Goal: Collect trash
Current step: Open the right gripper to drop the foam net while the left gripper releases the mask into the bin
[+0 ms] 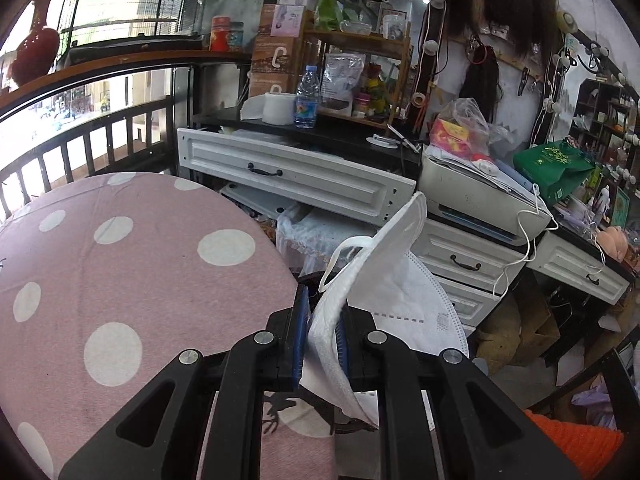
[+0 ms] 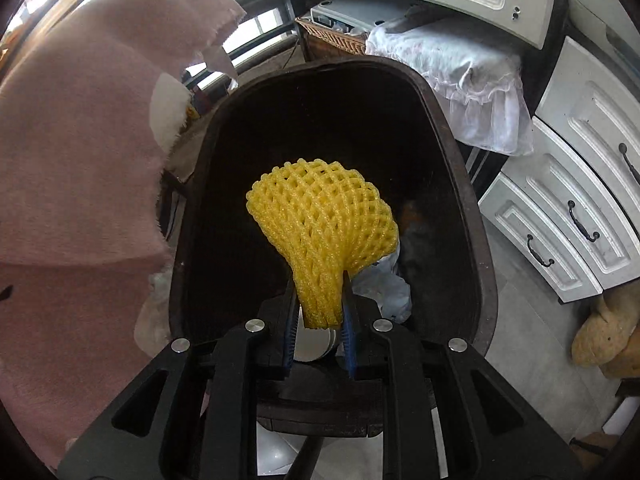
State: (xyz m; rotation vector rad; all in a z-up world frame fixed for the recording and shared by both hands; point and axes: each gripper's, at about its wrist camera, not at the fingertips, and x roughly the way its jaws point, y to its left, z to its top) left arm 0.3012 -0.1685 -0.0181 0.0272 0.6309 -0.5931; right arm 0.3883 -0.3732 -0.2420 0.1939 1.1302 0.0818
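Note:
My left gripper (image 1: 322, 320) is shut on a white folded face mask (image 1: 392, 280) with ear loops, held up beside the edge of the round table with the pink polka-dot cloth (image 1: 120, 264). My right gripper (image 2: 320, 304) is shut on a yellow foam fruit net (image 2: 324, 216) and holds it over the open mouth of a dark brown trash bin (image 2: 468, 184). Some white crumpled trash (image 2: 384, 284) and a pale round object lie inside the bin, below the net.
White drawers (image 1: 296, 176) and a cluttered black counter with a water bottle (image 1: 307, 98) and a paper roll stand behind. A printer (image 1: 480, 196) sits to the right. In the right wrist view the pink cloth (image 2: 80, 168) hangs left of the bin; white drawers (image 2: 580, 200) stand right.

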